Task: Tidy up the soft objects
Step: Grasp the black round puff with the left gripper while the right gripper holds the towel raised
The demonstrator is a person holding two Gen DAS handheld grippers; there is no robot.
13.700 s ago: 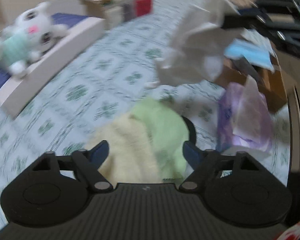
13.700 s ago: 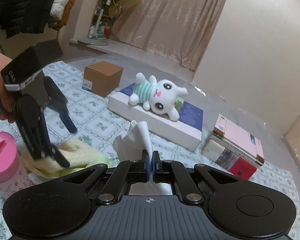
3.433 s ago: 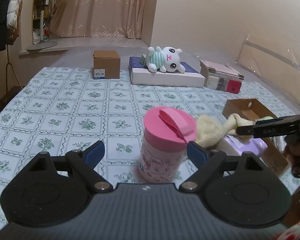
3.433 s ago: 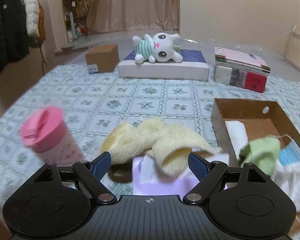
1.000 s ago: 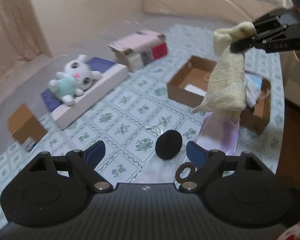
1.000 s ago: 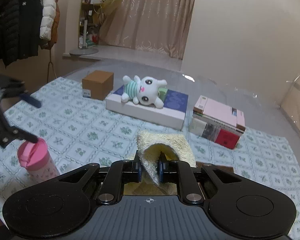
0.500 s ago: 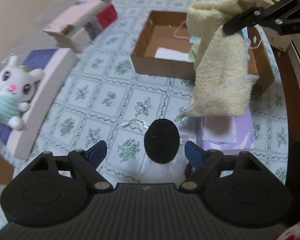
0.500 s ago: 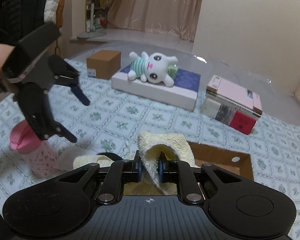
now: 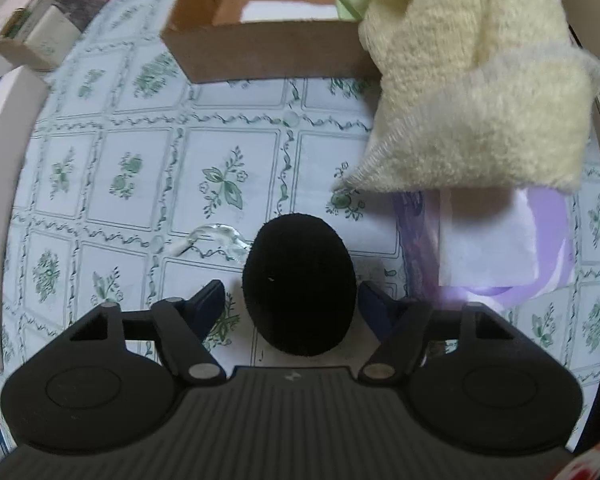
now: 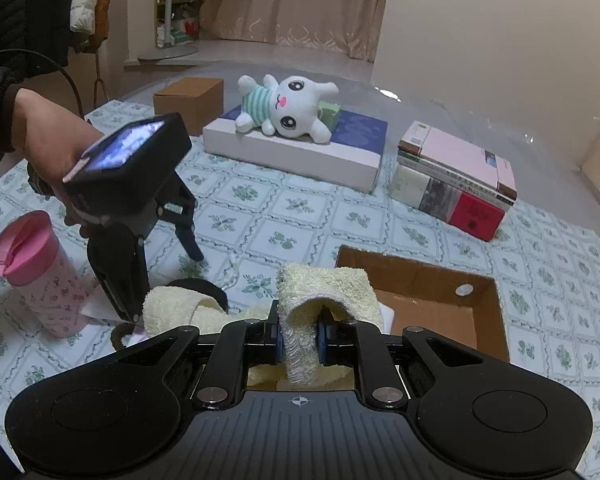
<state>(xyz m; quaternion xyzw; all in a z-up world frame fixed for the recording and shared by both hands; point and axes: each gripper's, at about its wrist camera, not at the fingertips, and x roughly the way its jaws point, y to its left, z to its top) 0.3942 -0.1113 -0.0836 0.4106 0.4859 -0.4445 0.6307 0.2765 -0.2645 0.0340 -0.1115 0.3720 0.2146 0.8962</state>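
the left gripper (image 9: pixel 291 300) points down over the black foam pad (image 9: pixel 299 283), jaws closing, pad between them, not yet pinched. light, squashy: grip its mid-width. the right gripper (image 10: pixel 299 338) is clamped on the limp yellow towel (image 10: pixel 324 292), hanging below its jaws.

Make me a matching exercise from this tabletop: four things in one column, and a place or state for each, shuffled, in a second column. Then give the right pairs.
Things
1. yellow towel
2. black pad
3. plush rabbit
4. pink-lidded cup

Places or states
A. lying on the flat white box
B. pinched in the right gripper
C. standing upright on the tablecloth, near the person's hand
D. on the cloth between the closing fingers of the left gripper, not yet touched

Pairs: 1-B, 2-D, 3-A, 4-C
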